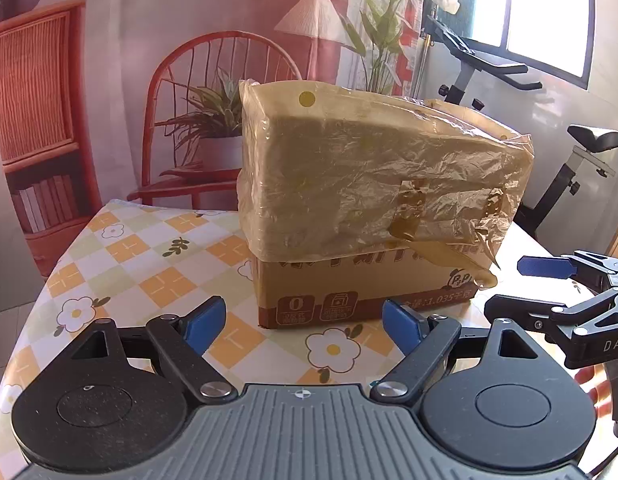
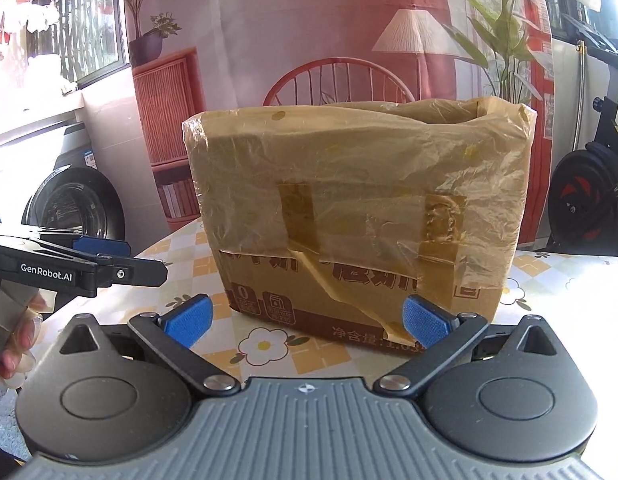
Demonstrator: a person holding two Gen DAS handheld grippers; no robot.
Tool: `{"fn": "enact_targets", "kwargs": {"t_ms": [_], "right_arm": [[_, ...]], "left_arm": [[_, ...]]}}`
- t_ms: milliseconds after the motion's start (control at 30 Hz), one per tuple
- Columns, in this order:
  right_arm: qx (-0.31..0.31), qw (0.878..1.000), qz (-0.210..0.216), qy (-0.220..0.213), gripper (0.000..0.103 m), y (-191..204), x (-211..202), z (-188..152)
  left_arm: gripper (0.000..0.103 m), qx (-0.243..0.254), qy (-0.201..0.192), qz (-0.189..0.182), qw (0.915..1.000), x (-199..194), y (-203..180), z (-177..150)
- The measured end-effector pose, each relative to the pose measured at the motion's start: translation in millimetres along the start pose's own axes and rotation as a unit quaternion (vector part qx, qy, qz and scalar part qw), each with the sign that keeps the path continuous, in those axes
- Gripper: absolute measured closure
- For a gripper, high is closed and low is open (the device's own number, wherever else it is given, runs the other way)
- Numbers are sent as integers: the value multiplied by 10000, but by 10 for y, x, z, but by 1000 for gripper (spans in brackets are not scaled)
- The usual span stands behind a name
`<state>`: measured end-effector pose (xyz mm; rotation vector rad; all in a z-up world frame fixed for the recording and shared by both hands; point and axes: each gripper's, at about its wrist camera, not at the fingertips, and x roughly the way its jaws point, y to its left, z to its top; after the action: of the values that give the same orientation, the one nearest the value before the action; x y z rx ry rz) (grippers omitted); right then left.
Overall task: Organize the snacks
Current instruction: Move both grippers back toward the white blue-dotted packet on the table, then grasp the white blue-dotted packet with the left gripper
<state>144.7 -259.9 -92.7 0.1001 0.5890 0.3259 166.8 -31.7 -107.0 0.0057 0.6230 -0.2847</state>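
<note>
Left tool (image 1: 303,326) spread wide, blue pads (image 1: 203,322) empty, touching nothing, just short of the cardboard box (image 1: 365,296). Right tool (image 2: 307,322) likewise gaping, holding nothing, near the same box's front. Box upright mid-surface on the flower-checked cloth (image 1: 121,248), top half wrapped in a crinkled yellowish plastic bag (image 1: 373,176) taped at the front, a loose strip of tape (image 2: 341,292) hanging down. Nothing between tools and box. Printed Chinese characters, partly covered; "GenRobot.AI" on the left tool's side.
</note>
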Motion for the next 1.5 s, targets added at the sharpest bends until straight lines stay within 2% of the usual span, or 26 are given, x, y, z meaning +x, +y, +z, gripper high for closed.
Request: {"fn": "enact_targets", "kwargs": {"t_ms": [233,367,433,567,600,667,733,767,1000,1133,1300,1367,1433,1500], "right_arm": [[83,9994,-216,259,0,-63,74,-102],[75,9967,-239,778,2,-84,179,-158],[67,9949,-59,1007,14,-101,233,-197],[-179,9904,292,1340,21,-30,293,-288],[-266,9890,396,1402,27,-2,303,-303],[-362,9857,607,1533,31,41,331,-325],[-415,9826,752,1648,43,80,367,-344],[-439,9812,800,1703,46,92,385,-353],[-635,9707,993,2093,46,196,517,-424],[-583,9696,1053,2128,46,181,578,-435],[-624,9671,1151,2180,46,199,618,-441],[-580,9679,1164,2151,49,187,623,-442],[-598,9689,1154,2107,51,189,621,-449],[-715,9699,1146,2026,54,230,605,-458]], "left_arm": [[22,-54,341,-182,9992,129,-30,-112],[29,-133,635,-299,9974,233,-24,-207],[34,-149,733,-379,9965,263,-31,-242],[38,-153,888,-514,9946,315,-69,-309],[38,-165,916,-546,9942,326,-71,-318],[39,-199,980,-618,9931,355,-80,-345],[43,-224,1040,-667,9921,384,-95,-366],[46,-225,1067,-694,9916,398,-102,-374],[47,-318,1367,-954,9855,584,-176,-446],[47,-488,1619,-1132,9791,739,-208,-507],[47,-659,1761,-1383,9724,868,-243,-578],[47,-873,1803,-1495,9682,918,-218,-616],[55,-1106,1800,-1654,9633,943,-193,-644],[58,-938,1735,-1568,9677,903,-227,-634]]}}
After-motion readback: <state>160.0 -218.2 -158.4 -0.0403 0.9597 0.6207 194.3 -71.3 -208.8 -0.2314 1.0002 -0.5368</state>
